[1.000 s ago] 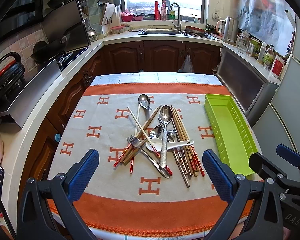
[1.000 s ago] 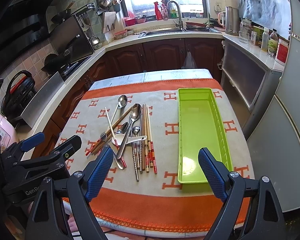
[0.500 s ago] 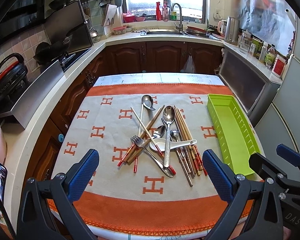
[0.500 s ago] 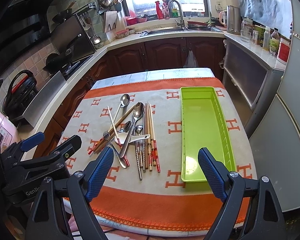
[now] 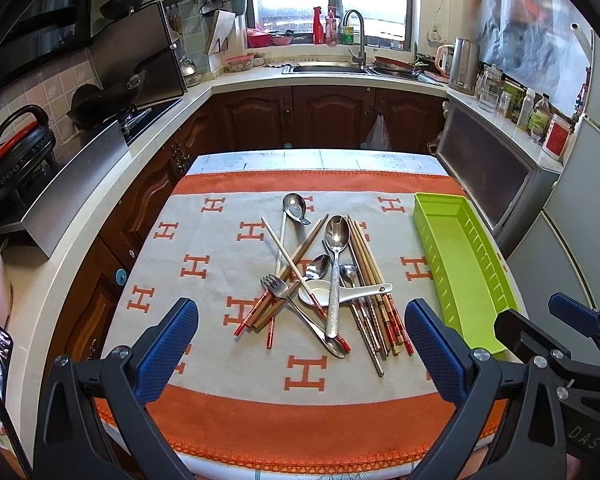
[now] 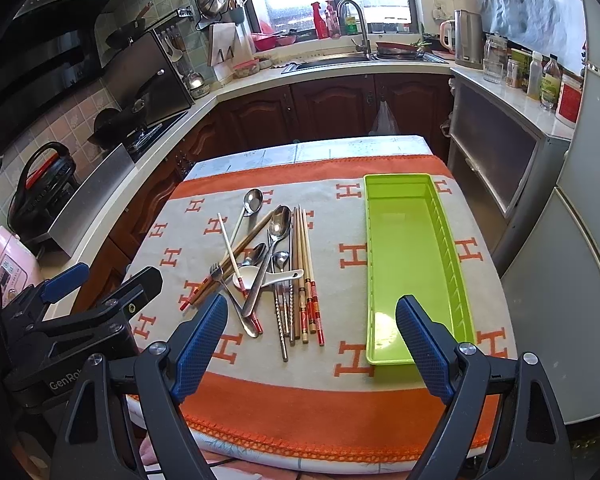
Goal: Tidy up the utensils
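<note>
Utensils (image 5: pixel 324 280) lie in a crossed heap near the middle of the desk (image 5: pixel 204 400), on the orange-and-grey cloth (image 5: pixel 300 412), with the empty green tray (image 6: pixel 404 248) along the desk's right edge, apart from the pile. You hold both tools above the near edge: the left tool (image 5: pixel 300 344) is spread wide with nothing in it, and the right tool (image 6: pixel 312 344) is likewise wide and empty. Expect the metal pieces to be stiff, light and slippery. The large spoon (image 5: pixel 335 264) lies on top, so it looks like the easiest first pick; take it across the handle, not the polished bowl. The white ceramic spoon (image 5: pixel 340 294) is partly pinned under it and likely chips if dropped, so lift it only once it is free. The chopsticks (image 5: pixel 374 280) on the pile's right side are thin and probably roll; pinch them mid-length. The fork (image 5: pixel 278 288) sits low against the cloth, under a crossing chopstick
</note>
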The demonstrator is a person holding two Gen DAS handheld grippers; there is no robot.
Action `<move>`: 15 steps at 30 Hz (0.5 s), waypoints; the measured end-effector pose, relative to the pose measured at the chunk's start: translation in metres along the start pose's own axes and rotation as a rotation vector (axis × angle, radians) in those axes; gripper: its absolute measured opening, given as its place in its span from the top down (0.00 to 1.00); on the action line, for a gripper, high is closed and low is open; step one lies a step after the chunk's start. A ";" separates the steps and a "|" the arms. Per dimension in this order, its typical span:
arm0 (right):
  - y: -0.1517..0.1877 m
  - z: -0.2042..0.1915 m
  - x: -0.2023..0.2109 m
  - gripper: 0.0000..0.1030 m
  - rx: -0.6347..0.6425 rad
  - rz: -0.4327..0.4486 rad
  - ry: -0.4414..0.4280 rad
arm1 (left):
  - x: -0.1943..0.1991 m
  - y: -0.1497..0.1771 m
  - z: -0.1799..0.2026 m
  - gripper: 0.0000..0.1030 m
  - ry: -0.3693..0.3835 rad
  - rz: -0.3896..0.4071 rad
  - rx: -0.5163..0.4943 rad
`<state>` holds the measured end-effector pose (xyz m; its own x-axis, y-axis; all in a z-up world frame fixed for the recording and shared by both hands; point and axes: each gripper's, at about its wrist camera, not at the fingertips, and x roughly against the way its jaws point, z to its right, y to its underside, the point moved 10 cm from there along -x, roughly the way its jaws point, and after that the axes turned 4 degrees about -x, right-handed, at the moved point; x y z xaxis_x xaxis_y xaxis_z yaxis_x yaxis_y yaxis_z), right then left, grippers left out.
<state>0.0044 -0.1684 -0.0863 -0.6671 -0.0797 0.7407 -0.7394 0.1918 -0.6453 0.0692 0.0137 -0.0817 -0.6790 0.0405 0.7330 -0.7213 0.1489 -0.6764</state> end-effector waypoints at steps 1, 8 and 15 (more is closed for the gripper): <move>0.000 0.000 0.000 0.15 -0.001 -0.003 0.000 | -0.001 0.000 0.001 0.01 0.001 -0.004 0.000; -0.003 -0.003 -0.005 0.16 -0.003 -0.028 -0.010 | -0.004 -0.003 0.001 0.01 0.003 -0.019 -0.035; -0.022 -0.003 -0.008 0.22 0.011 -0.011 -0.001 | -0.007 -0.028 -0.037 0.01 0.059 -0.041 0.042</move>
<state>0.0260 -0.1694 -0.0779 -0.6587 -0.0828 0.7479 -0.7480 0.1798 -0.6389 0.0994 0.0455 -0.0650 -0.6403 0.0938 0.7624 -0.7544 0.1102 -0.6471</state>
